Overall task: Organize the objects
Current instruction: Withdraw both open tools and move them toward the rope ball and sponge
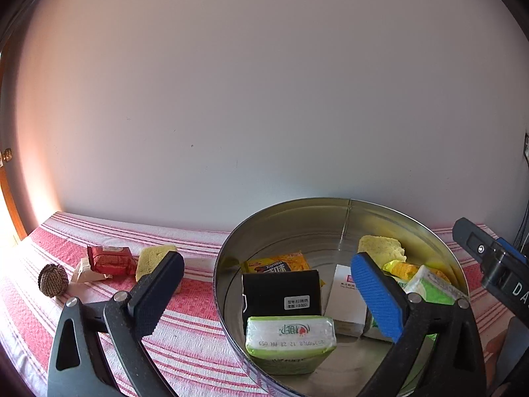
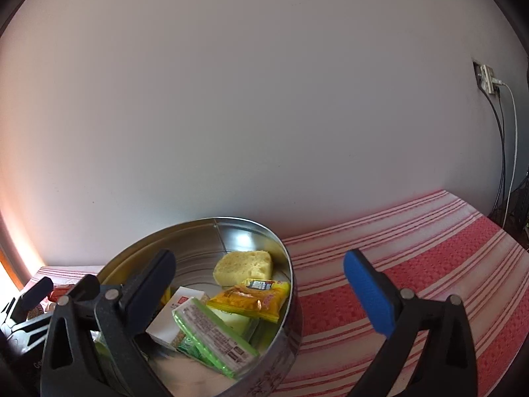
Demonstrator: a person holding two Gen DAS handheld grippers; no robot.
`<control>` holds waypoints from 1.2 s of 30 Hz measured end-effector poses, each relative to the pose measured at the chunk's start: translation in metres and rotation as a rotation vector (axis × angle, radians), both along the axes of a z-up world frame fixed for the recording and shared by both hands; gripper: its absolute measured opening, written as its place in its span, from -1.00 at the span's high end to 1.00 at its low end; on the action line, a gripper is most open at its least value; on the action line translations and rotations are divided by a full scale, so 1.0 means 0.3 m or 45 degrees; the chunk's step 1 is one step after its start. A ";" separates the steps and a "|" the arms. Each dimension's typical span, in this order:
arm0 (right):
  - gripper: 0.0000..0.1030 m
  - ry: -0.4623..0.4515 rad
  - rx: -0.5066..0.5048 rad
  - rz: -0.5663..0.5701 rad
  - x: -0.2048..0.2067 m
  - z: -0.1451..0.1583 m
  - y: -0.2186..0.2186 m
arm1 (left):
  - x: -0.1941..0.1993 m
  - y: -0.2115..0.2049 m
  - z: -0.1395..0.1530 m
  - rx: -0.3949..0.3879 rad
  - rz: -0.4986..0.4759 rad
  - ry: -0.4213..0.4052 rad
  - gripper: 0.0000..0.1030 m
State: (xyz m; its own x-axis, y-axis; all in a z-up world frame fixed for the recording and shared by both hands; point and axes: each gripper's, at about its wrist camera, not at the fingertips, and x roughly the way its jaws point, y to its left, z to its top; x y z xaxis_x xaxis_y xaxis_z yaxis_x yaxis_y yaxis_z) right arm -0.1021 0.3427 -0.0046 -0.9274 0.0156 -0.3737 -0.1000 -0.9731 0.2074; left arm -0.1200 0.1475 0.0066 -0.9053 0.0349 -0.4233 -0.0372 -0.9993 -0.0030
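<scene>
Left gripper [image 1: 267, 294] is held apart, empty; right gripper [image 2: 264, 294] likewise. Yellow porous sponge block [image 1: 155, 259] is seen on striped red cloth [image 1: 185, 334], outside round metal tin [image 1: 228, 248]. Judged light, squashy; best pinched across its flat sides.

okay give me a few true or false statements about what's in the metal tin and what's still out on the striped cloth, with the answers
1. A yellow sponge lies inside the round metal tin. True.
2. The red snack packet is already in the tin. False: it lies on the striped cloth, left of the tin.
3. The left gripper is shut on a tissue pack. False: its jaws stand wide open and hold nothing.
4. A brown woven ball sits on the cloth outside the tin. True.
5. The right gripper is open and empty. True.
</scene>
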 end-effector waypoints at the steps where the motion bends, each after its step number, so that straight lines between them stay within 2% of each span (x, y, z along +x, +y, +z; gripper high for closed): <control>1: -1.00 0.003 -0.011 -0.007 0.002 -0.005 0.008 | 0.021 0.011 -0.003 -0.028 0.002 -0.003 -0.98; 6: -1.00 0.032 -0.011 -0.053 0.020 -0.017 0.032 | 0.062 -0.002 -0.021 -0.046 -0.003 -0.012 -0.98; 17: -1.00 0.094 -0.032 -0.173 0.078 -0.030 0.050 | 0.071 -0.040 -0.023 -0.010 0.017 -0.050 -0.98; 23: -1.00 0.156 0.042 -0.254 0.111 -0.030 0.026 | 0.083 -0.066 -0.050 -0.038 0.042 -0.046 -0.98; 33: -1.00 0.172 0.113 -0.262 0.187 -0.032 -0.044 | 0.133 -0.136 -0.042 -0.091 0.065 -0.024 -0.98; 36: -1.00 0.179 0.121 -0.276 0.217 -0.027 -0.068 | 0.147 -0.176 -0.041 -0.074 0.070 -0.025 -0.98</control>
